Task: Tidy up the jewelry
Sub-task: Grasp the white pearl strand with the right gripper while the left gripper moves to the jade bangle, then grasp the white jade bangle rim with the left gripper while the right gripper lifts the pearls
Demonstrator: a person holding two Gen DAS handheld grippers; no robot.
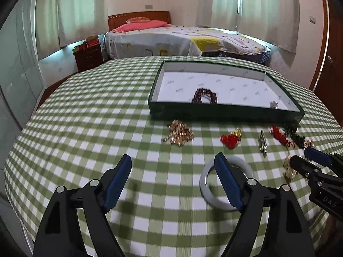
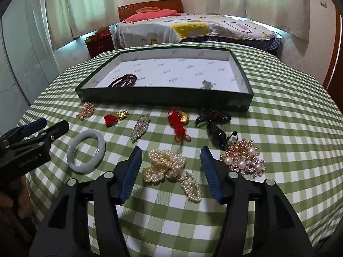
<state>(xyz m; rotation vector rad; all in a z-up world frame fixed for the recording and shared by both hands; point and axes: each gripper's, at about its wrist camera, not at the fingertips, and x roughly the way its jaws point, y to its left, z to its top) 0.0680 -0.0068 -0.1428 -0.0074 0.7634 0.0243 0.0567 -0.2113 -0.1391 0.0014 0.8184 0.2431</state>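
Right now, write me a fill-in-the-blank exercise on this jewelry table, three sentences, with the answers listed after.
1. The dark red beaded bracelet lies inside the shallow green ____ with the white lining.
2. The pale jade bangle rests on the green-and-white ____ tablecloth.
3. Between the open fingers of the right gripper lies a cream ____ cluster, untouched.

Answers: tray; checked; pearl

Left gripper (image 1: 173, 167) and right gripper (image 2: 171, 158) both gape wide, side by side.
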